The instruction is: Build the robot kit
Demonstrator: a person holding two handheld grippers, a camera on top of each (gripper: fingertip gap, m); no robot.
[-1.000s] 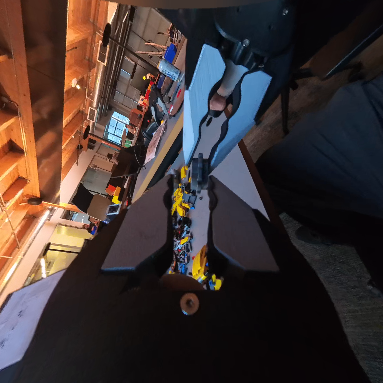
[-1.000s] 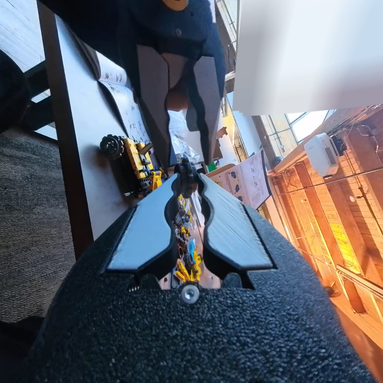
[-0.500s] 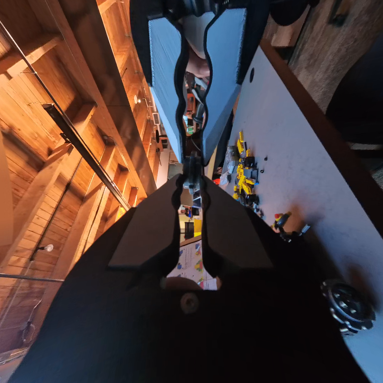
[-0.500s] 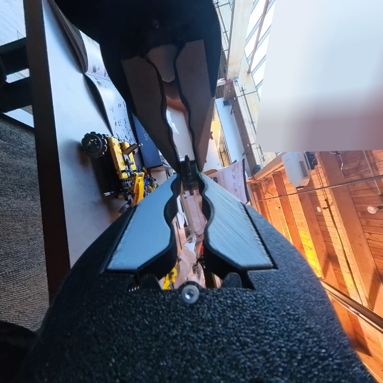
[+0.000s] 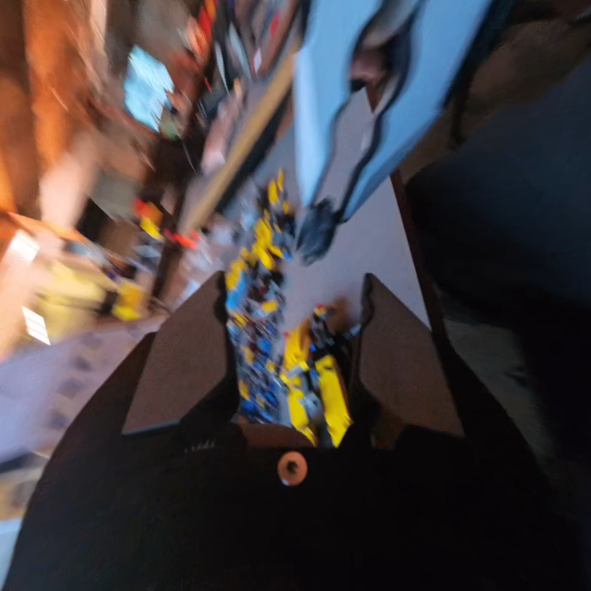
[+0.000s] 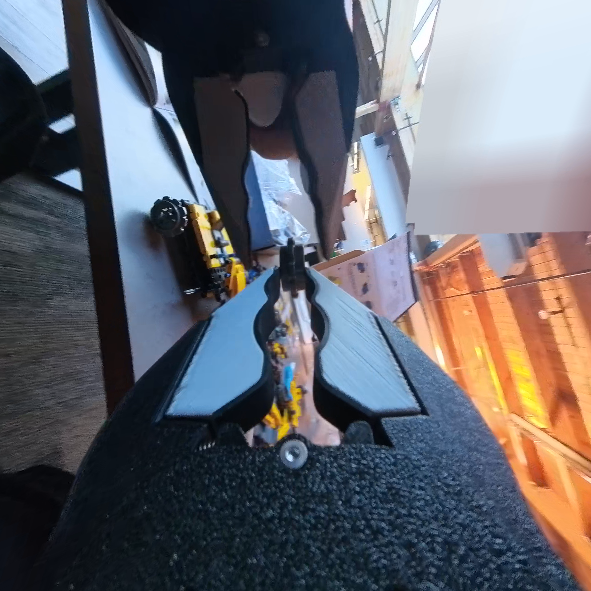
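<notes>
My right gripper [image 6: 291, 274], with blue-grey fingers, is shut on a small black toothed part [image 6: 290, 267] and holds it above the table. My left gripper [image 5: 294, 281] is open and empty, its brown fingers [image 6: 220, 144] spread on either side of that part, just beyond it. In the blurred left wrist view the right gripper [image 5: 323, 208] holds the dark part [image 5: 315, 233] ahead of my open jaws. A yellow toy vehicle [image 6: 208, 246] with a black wheel [image 6: 168, 214] sits on the grey table [image 6: 128, 160]. It also shows in the left wrist view [image 5: 319, 383].
Loose yellow, blue and black pieces [image 5: 256, 319] lie in a strip along the table. A clear plastic bag [image 6: 278, 204] and a printed sheet [image 6: 377, 281] lie farther back. The table's dark edge [image 6: 96, 192] borders grey carpet [image 6: 41, 287]. The left gripper's tips are roughly 5 cm from the right gripper's.
My left gripper has opened, let go of the black part and drawn back, its view swinging fast. My right gripper still holds the part.
</notes>
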